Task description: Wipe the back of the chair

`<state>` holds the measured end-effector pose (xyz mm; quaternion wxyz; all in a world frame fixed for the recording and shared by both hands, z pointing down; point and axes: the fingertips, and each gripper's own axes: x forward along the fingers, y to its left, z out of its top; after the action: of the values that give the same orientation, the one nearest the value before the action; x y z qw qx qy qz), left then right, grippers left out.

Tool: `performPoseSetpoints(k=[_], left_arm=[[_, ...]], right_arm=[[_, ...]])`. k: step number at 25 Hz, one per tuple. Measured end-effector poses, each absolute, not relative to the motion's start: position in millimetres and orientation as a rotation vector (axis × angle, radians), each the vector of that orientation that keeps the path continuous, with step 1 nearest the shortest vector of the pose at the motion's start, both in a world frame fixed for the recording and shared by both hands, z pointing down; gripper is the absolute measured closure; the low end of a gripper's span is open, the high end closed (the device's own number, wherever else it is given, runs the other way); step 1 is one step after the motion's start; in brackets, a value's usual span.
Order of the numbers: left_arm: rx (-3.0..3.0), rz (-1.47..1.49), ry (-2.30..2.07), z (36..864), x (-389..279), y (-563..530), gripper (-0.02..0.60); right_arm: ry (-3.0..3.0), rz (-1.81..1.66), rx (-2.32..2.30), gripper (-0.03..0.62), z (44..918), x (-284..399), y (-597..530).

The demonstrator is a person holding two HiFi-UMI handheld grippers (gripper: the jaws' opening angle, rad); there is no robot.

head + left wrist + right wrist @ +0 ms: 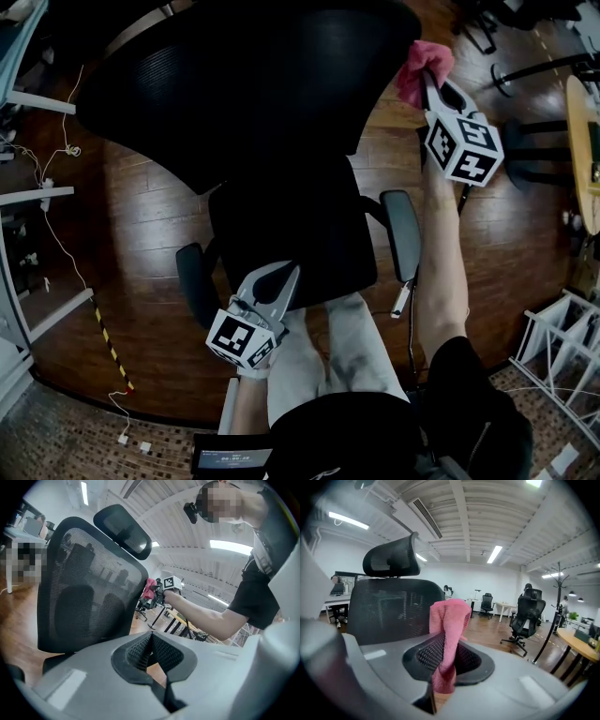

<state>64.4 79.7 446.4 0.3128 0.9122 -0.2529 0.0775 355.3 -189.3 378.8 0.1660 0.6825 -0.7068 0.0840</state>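
Stock count: chairs, cloth, grippers.
1 black mesh chair (281, 112) before both grippers; 1 pink cloth (422, 70) in right gripper (429, 82); 2 grippers, including left gripper (281, 279); 2 distant chairs (487, 603) (528, 613).

Dark wood floor (141, 244), ceiling striplights (494, 554)

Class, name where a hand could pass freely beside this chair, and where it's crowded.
Free: the wood floor between the chair back and the cables at left. Crowded: the right, with the cloth, dark furniture legs and a white rack.
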Motion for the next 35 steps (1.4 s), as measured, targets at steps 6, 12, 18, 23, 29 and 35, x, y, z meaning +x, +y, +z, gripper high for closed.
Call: performPoseSetpoints(k=[6,12,18,23,29,35], left_arm=[[2.392,0.183,-0.682,448,37,79,0.591],[2.384,0.149,-0.718,445,0,71,0.591],[2.365,0.097,-0.766,445,-38,67,0.591],[2.339,0.079,-0.799,446,-65,63,0.591],[2.312,0.036,-0.840,451,-99,66,0.591],[2.282,0.014,-0.922,445,-130,62,0.591]], right_arm=[[-2.017,0.165,1.924,0.549,355,321,-203],[-2.065,0.108,1.821,0.549,350,249,-224],[-2.111,0.064,1.751,0.549,335,188,-241],[-2.165,0.018,1.663,0.549,327,125,-251],[-2.256,-0.033,1.540,0.549,322,36,-253],[-2.362,-0.080,1.380,0.549,320,-51,-248]])
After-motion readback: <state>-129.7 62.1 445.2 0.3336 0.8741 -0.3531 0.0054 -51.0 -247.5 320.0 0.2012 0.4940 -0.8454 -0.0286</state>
